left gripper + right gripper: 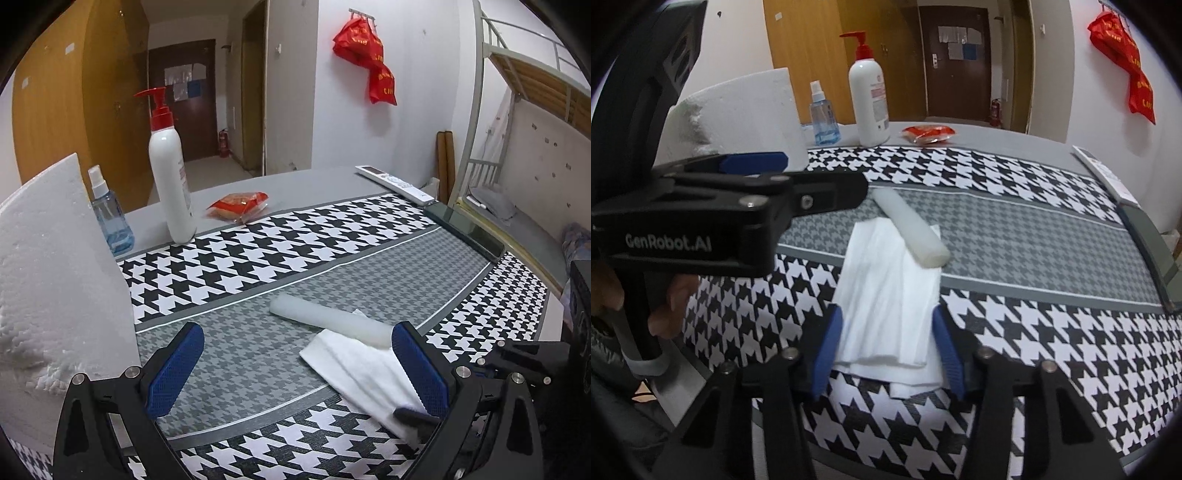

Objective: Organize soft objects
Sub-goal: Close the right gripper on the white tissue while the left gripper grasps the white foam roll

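Note:
A folded white cloth (886, 288) lies on the houndstooth table mat (1052, 332), and a pale foam roll (912, 232) rests across its far end. My right gripper (886, 347) reaches over the cloth's near end with a blue pad on each side of it; the cloth lies flat and unbunched between them. In the left wrist view the cloth (362, 365) and the roll (328, 319) sit in front of my left gripper (295, 369), toward its right pad. That gripper is wide open with nothing between its fingers. A person's hand (670, 310) holds its handle.
A white styrofoam block (55, 277) stands at the left. Behind it are a blue spray bottle (110, 221), a white pump bottle (170, 177) and a red packet (238, 205). A remote (395, 182) and a dark flat device (465, 229) lie along the right edge.

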`<state>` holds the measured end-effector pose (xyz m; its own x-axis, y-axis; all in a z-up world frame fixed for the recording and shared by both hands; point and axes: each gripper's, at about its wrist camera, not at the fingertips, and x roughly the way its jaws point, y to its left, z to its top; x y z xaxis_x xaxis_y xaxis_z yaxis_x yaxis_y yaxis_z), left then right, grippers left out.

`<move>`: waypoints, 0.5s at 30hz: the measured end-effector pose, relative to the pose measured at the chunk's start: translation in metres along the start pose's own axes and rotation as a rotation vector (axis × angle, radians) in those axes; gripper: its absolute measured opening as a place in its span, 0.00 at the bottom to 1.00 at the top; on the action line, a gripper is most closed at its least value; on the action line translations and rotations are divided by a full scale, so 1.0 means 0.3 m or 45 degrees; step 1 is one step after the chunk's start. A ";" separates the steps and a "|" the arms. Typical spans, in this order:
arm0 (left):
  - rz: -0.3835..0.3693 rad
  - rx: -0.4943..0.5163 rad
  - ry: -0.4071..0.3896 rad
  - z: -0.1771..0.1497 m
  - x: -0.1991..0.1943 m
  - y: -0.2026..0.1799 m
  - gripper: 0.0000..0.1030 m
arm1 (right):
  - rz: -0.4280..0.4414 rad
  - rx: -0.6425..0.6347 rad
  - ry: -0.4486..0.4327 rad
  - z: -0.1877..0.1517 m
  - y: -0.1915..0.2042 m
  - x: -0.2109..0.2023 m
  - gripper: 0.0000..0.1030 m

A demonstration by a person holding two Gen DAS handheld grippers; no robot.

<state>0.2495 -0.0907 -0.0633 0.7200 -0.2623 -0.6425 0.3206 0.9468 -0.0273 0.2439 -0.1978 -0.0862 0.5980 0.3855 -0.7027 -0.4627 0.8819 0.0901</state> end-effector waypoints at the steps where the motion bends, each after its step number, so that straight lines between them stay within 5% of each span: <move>1: -0.001 0.004 0.003 0.000 0.002 -0.004 0.99 | -0.006 0.002 -0.002 -0.002 -0.007 -0.002 0.37; 6: -0.002 0.003 0.016 0.010 0.020 -0.020 0.99 | -0.013 0.004 -0.010 -0.024 -0.038 -0.025 0.16; 15: -0.043 -0.058 0.075 0.026 0.072 -0.053 0.99 | -0.044 0.004 -0.017 -0.097 -0.092 -0.107 0.14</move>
<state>0.2649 -0.1129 -0.0708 0.6715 -0.2840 -0.6844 0.3149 0.9455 -0.0833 0.2185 -0.2424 -0.0867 0.6224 0.3587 -0.6957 -0.4396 0.8956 0.0685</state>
